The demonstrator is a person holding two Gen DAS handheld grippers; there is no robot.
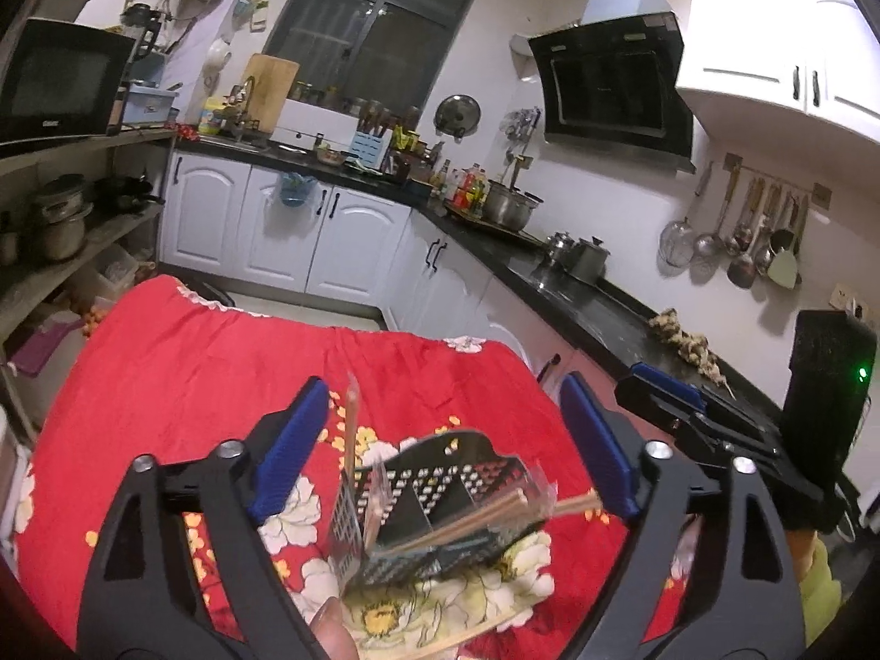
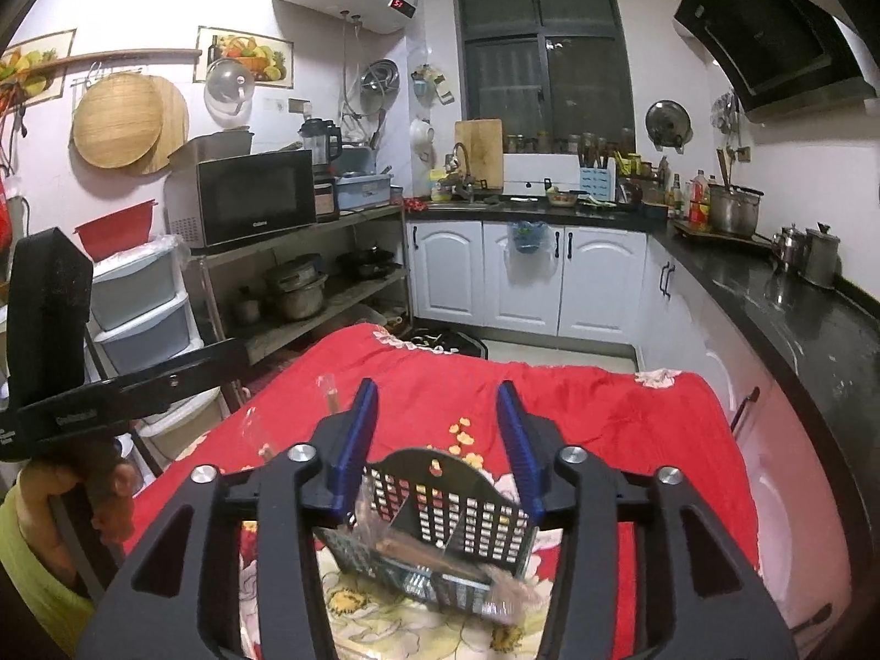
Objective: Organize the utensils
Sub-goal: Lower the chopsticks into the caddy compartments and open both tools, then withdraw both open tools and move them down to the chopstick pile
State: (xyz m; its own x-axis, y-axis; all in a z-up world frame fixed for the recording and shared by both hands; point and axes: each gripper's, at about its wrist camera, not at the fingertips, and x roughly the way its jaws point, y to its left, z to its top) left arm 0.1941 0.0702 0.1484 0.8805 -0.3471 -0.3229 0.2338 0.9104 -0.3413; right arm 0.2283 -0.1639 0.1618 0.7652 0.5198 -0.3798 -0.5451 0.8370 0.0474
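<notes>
A black perforated utensil basket (image 1: 440,500) stands on the red floral cloth (image 1: 192,363). Wrapped chopsticks (image 1: 495,511) lie across it, and one wrapped pair (image 1: 350,429) stands upright at its left side. My left gripper (image 1: 445,440) is open, its blue fingers spread on either side of the basket. In the right wrist view the basket (image 2: 440,517) holds a wrapped chopstick packet (image 2: 440,550). My right gripper (image 2: 440,429) is open above the basket, empty. The right gripper also shows in the left wrist view (image 1: 698,412).
A loose chopstick (image 1: 456,641) lies on the cloth near the front. More wrapped chopsticks (image 2: 330,390) lie to the left on the cloth. A black counter (image 2: 797,319) runs along the right, shelves with pots (image 2: 308,286) stand at the left.
</notes>
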